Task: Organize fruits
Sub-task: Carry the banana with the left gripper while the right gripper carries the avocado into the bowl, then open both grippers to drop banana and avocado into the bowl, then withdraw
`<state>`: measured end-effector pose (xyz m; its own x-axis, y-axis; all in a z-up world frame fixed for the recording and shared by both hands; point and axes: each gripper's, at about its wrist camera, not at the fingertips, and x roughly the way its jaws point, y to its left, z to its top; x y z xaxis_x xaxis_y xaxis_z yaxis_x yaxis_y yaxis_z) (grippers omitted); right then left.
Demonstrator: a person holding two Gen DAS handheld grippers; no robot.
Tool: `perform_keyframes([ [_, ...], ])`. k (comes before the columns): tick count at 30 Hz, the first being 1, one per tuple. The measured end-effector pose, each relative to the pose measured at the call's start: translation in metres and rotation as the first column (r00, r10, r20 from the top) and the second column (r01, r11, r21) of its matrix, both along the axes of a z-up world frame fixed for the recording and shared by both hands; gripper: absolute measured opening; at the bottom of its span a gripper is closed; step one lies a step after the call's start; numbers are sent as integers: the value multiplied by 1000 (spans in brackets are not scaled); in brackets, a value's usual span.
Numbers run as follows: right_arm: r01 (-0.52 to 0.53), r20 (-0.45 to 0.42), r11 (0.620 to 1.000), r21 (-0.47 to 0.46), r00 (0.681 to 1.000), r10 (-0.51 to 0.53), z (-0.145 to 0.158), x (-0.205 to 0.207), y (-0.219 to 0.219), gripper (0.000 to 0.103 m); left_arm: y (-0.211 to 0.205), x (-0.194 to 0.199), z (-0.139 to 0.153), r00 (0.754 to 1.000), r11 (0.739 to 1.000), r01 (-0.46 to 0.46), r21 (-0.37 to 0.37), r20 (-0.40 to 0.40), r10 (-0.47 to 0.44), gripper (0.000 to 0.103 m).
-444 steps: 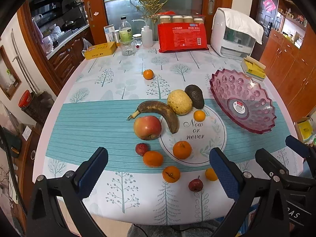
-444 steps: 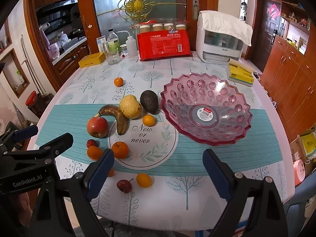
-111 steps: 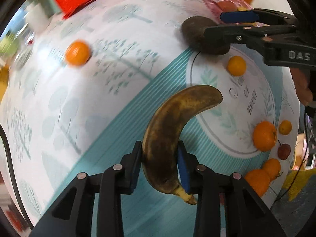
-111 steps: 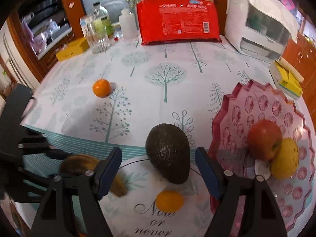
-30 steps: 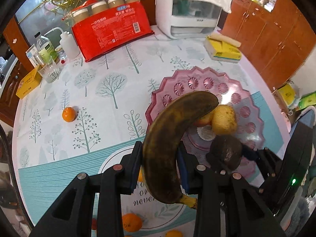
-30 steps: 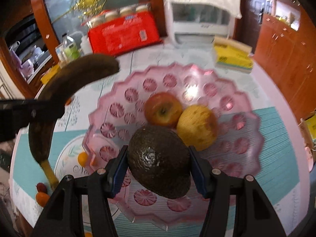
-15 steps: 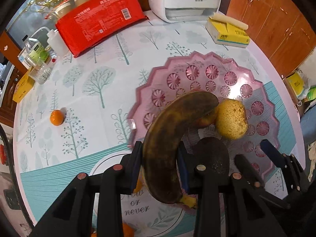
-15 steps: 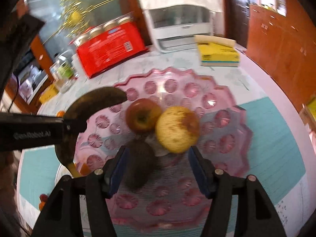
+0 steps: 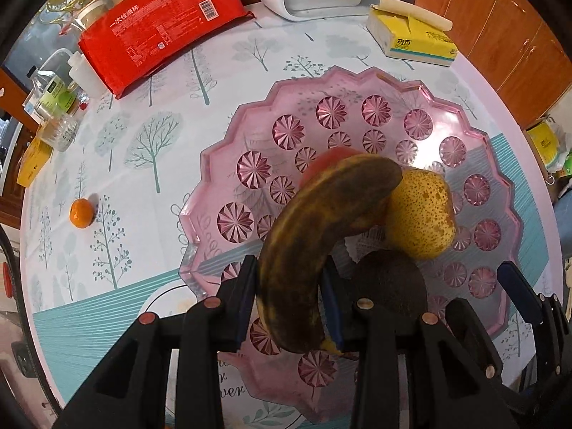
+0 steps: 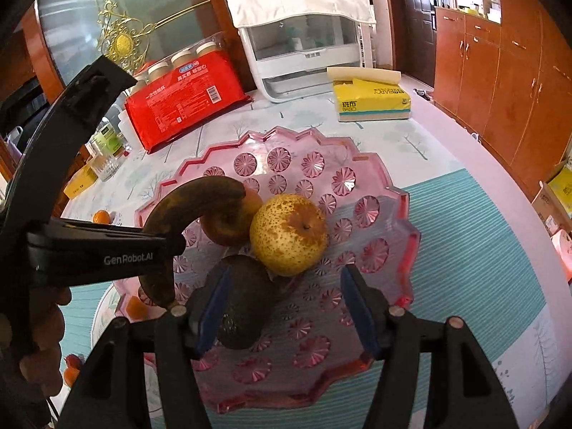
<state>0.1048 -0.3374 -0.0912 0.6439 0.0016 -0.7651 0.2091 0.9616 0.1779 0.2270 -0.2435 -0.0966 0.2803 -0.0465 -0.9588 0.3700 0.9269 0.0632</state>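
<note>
My left gripper (image 9: 287,304) is shut on a brown overripe banana (image 9: 318,236) and holds it above the pink glass bowl (image 9: 250,136); it also shows in the right wrist view (image 10: 193,203). In the bowl (image 10: 393,214) lie a red apple (image 10: 228,228), a speckled yellow pear (image 10: 289,236) and a dark avocado (image 10: 246,304). My right gripper (image 10: 286,307) is open over the bowl, with the avocado lying loose by its left finger.
A small orange (image 9: 81,213) lies on the tablecloth at the left. A red package (image 9: 161,25), bottles (image 9: 53,93), a white appliance (image 10: 304,57) and a yellow tissue pack (image 10: 371,100) stand at the back. More small fruits (image 10: 71,368) lie at the near left.
My right gripper has opened and let the avocado go into the bowl, then drawn back a little. My left gripper has carried the banana closer over the bowl.
</note>
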Motion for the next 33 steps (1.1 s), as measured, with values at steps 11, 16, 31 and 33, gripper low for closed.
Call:
perform_keyframes([
  [11, 8, 2, 1000, -4, 1000, -8, 6, -3, -1, 63, 4, -25, 23, 994, 997, 29, 71, 105, -36, 81],
  [16, -20, 11, 1000, -20, 1000, 20, 13, -5, 8, 64, 23, -34, 29, 995, 998, -13, 61, 97, 7, 81],
  [31, -16, 58, 998, -53, 998, 19, 36, -19, 24, 64, 66, -70, 63, 988, 996, -77, 35, 135, 72, 82],
  [33, -10, 64, 999, -53, 998, 14, 37, -23, 25, 64, 70, -75, 67, 988, 997, -77, 32, 139, 72, 82],
])
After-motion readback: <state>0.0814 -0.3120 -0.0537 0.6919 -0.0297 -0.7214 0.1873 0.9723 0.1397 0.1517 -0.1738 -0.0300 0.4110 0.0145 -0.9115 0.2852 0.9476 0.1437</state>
